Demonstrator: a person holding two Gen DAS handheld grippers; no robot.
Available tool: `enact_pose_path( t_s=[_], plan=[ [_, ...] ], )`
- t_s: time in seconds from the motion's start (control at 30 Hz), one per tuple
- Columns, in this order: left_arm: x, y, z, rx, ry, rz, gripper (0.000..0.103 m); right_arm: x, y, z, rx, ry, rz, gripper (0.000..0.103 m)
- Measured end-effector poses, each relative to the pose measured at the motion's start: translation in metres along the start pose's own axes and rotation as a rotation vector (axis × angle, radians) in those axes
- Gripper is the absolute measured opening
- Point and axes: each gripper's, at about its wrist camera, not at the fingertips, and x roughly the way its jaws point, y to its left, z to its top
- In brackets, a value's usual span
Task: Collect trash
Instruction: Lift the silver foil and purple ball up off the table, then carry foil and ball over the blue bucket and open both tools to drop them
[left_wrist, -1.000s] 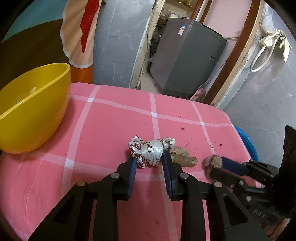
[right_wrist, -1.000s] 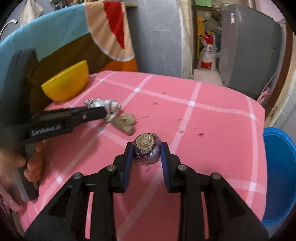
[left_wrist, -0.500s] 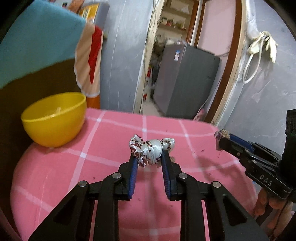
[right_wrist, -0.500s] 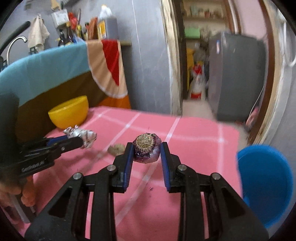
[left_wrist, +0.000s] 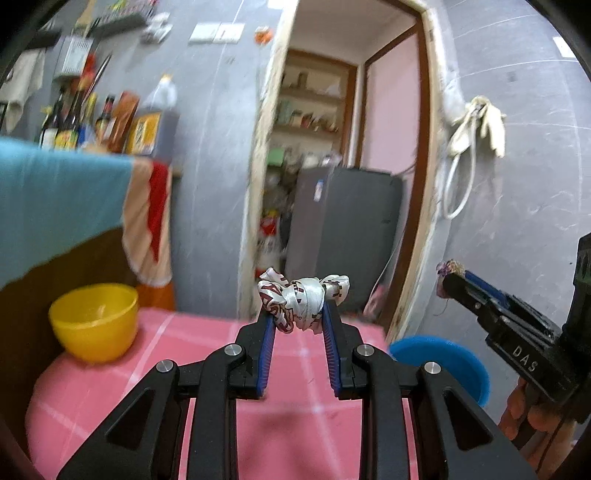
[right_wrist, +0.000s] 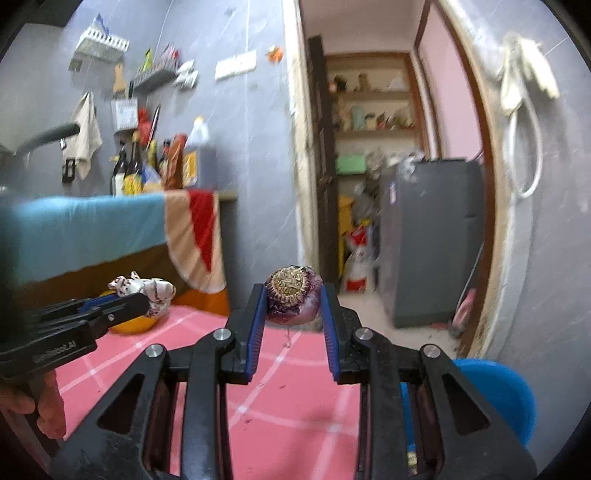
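Observation:
My left gripper (left_wrist: 298, 314) is shut on a crumpled white and red wrapper (left_wrist: 303, 297) and holds it high above the pink checked table (left_wrist: 147, 369). My right gripper (right_wrist: 291, 304) is shut on a purple onion end (right_wrist: 291, 295) with a brown root top, also raised above the table. The left gripper with the wrapper (right_wrist: 142, 290) shows at the left of the right wrist view. The right gripper with the onion end (left_wrist: 448, 271) shows at the right of the left wrist view. A blue bin (left_wrist: 443, 356) stands beyond the table's right edge; it also shows in the right wrist view (right_wrist: 495, 391).
A yellow bowl (left_wrist: 94, 325) sits on the table's far left. A draped blue, orange and red cloth (left_wrist: 66, 195) hangs behind it. A grey appliance (left_wrist: 343, 236) stands in the doorway beyond the table.
Both grippers have risen from the table and tilted up, each carrying its piece of trash. The brown scrap on the table is out of view.

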Motion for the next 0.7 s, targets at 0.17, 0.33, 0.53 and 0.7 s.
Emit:
enact_pose_path(
  t_s=[0.17,0.33,0.53,0.7],
  plan=[
    [-0.001,-0.037,0.013,0.045,-0.082,-0.057,0.021,-0.029,-0.024,0.011,-0.008,-0.095,-0.076,0.051],
    [0.01,-0.083,0.017,0.105,-0.11,-0.136,0.021,-0.056,-0.055,0.017,-0.009,-0.157,-0.168,0.051],
    [0.036,-0.128,0.014,0.159,-0.088,-0.218,0.021,-0.072,-0.096,0.014,0.023,-0.147,-0.248,0.051],
    [0.067,-0.158,0.006,0.159,-0.013,-0.273,0.022,-0.071,-0.133,0.002,0.066,-0.066,-0.292,0.051]
  ],
)
